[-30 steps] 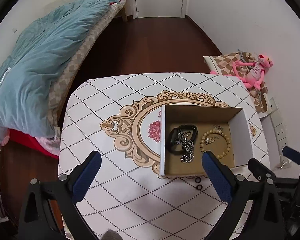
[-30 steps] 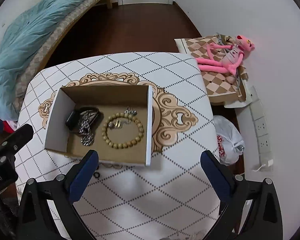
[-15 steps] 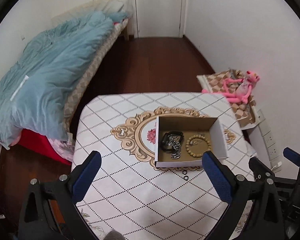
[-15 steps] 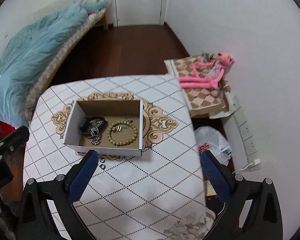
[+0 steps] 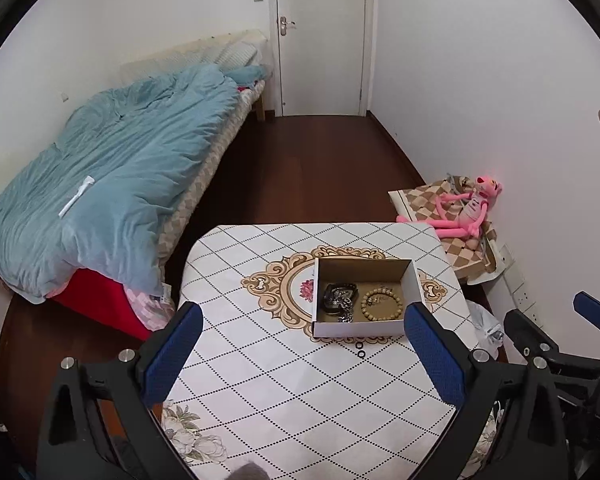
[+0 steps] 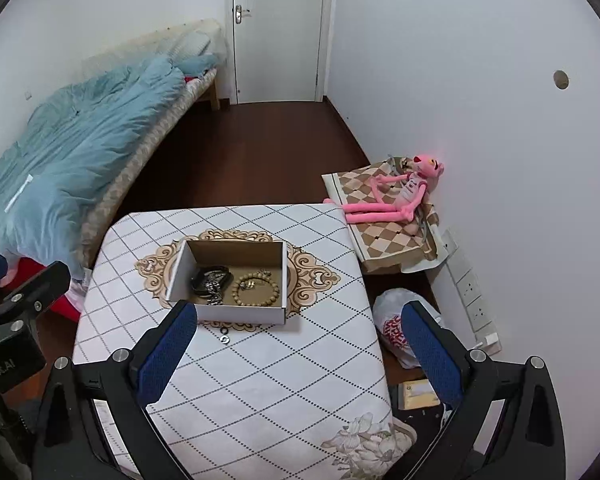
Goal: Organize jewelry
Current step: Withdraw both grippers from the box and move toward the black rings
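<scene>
Cardboard box (image 5: 414, 282) between wide-spread left tool (image 5: 300, 354) fingers

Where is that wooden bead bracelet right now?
The wooden bead bracelet lies flat in the right half of the open cardboard box on the table, beside the metal chain to its left, in both views.

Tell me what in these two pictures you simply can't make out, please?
- Small rings on the table before the cardboard box: too small in both views to tell what they are.
- Dark jewelry with a chain in the box: tangled, separate pieces unclear.
- Charm inside the bead bracelet: too small.
- Near table edge: cut off by the left gripper and right gripper.
</scene>
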Demonstrator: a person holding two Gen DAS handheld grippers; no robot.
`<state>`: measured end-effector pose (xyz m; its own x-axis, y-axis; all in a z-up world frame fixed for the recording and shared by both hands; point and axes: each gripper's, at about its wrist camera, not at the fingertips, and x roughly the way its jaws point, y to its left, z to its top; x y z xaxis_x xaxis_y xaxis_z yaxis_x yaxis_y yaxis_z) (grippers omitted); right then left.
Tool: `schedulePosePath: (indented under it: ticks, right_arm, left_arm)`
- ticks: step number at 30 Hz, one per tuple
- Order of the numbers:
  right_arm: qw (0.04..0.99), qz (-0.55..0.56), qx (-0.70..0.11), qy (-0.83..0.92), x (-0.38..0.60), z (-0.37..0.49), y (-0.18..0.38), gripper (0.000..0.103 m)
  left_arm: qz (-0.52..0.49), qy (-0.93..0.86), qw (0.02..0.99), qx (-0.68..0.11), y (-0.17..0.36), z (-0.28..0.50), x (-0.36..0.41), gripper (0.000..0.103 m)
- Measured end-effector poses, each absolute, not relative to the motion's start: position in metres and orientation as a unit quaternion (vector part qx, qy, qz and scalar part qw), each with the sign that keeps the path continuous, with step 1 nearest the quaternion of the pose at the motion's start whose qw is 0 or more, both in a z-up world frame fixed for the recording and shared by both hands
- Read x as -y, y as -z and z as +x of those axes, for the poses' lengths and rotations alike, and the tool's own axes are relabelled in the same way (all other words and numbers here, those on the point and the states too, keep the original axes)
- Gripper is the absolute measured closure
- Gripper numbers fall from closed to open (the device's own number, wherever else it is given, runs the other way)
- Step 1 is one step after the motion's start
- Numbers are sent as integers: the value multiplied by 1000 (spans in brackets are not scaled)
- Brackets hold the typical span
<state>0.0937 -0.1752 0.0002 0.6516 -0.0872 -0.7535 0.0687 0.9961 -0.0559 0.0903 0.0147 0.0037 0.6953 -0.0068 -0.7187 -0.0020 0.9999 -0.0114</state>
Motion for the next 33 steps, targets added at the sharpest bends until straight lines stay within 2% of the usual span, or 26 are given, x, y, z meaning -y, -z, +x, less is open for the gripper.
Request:
schedulePosePath:
  ticks: [8, 12, 19, 22, 24, 32, 33]
  right_arm:
    - [903, 15, -428, 26, 178, 91, 11, 0]
    - [884, 40, -465, 5, 184, 106, 53, 0]
    - [840, 89, -535, -24, 183, 134, 164, 0]
    - [836, 91, -540, -42, 168, 143, 200, 12]
    - [834, 80, -544, -55, 154, 151, 219, 25]
    - [841, 19, -536, -71, 106, 171, 257, 41]
    - [840, 16, -537, -71, 104, 172, 259, 45]
  left_arm:
    - [-5, -31, 914, -405, 15, 94, -22, 0]
    - [9, -67, 903, -424, 52, 105, -31, 0]
    - [28, -110, 866, -486, 130, 120, -48, 0]
    - [29, -120, 852, -509, 156, 125, -56, 0]
    - [33, -127, 843, -522, 171, 128, -61, 0]
    - [45, -134, 826, -545, 201, 131, -71, 0]
    - [44, -134, 824, -548, 203, 131, -73, 0]
